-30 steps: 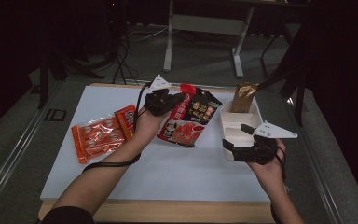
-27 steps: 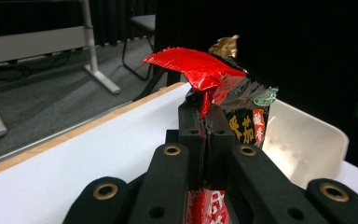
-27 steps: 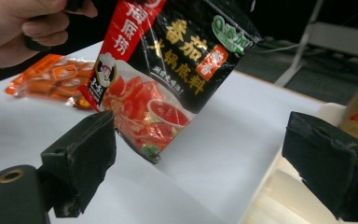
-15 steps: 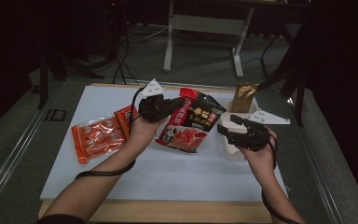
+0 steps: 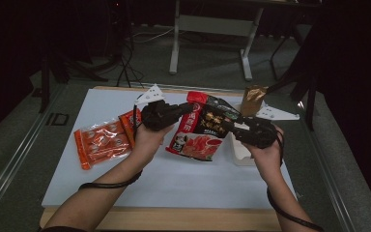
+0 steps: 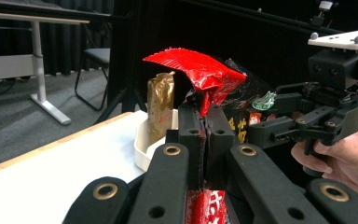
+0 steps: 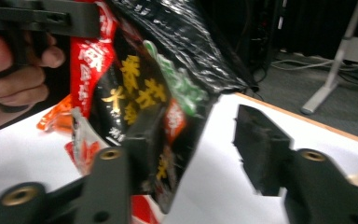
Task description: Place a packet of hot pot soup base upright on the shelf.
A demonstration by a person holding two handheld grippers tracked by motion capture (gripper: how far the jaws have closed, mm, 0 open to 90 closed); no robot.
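Glossy red-and-black foil made the snack bag [image 5: 204,128] the risky item at the centre of the high view, where it hung above the white table [image 5: 174,179]. The left gripper [image 5: 186,109] was clamped on the bag's red top seam, its jaws pinched together with the crumpled edge between them in the left gripper view. The right gripper [image 5: 227,126] had just been closing; in the right gripper view one pad sat against the bag's face while the other stood apart, so it gripped nothing yet.

If those jaws shut on loose film alone, the slick foil could slide out or tear at the seam. A pull before both grips were firm might twist the bag and drop it onto the white tray [image 5: 239,153], tipping the gold packet [image 5: 252,99] at upper right. Orange packets [image 5: 101,142] at left lay well apart.
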